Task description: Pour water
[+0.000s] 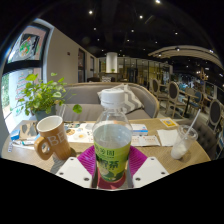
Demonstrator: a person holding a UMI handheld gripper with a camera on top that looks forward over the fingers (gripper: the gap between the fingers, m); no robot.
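A clear plastic water bottle with a green label stands upright between the two fingers of the gripper, its long axis vertical and its white cap pointing up. The magenta pads sit close against the label on both sides, so the fingers appear closed on the bottle; whether its base rests on the table or is lifted off it cannot be told.

The likely receiving vessel, an orange-brown ceramic mug with a handle, stands to the left of the fingers and just beyond them, near the bottle but apart from it. A pour would probably mean carrying the bottle leftward and tipping its neck over the mug's rim.

To the right of the fingers stands a clear plastic cup with a straw. Both rest on a light wooden table strewn with papers. Beyond the mug is a leafy green potted plant, then a pale sofa and a dim room with ceiling spotlights.
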